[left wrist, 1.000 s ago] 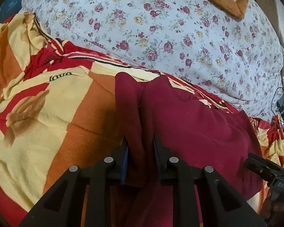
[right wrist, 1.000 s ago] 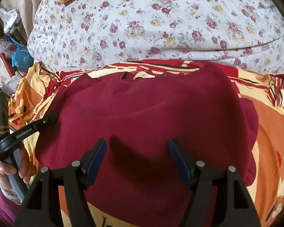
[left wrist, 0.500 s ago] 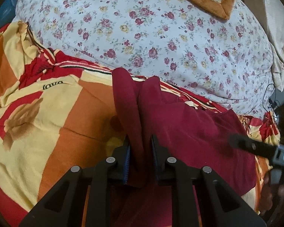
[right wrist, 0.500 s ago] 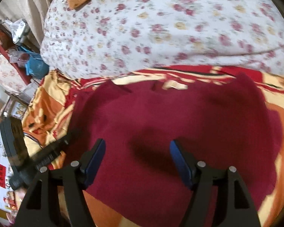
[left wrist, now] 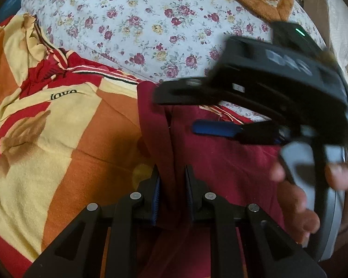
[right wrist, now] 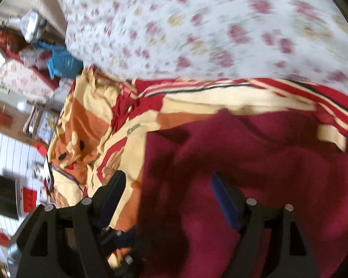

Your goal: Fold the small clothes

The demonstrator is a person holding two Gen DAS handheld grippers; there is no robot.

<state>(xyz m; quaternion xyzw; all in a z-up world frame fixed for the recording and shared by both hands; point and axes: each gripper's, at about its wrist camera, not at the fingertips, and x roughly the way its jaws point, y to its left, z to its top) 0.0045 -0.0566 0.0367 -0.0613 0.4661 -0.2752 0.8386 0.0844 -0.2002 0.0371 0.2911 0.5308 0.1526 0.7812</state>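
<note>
While left tool pinches maroon garment, right tool opening, empty.

Bed blanket, orange-yellow-red; maroon garment on it, floral pillow behind.

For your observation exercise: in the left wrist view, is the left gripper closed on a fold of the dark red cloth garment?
Yes, the left gripper pinches a raised fold of the dark red cloth garment between its blue pads.

Open blanket lies left of the maroon garment; the floral pillow walls off the far side (the right tool crowds the garment's right half)
</note>
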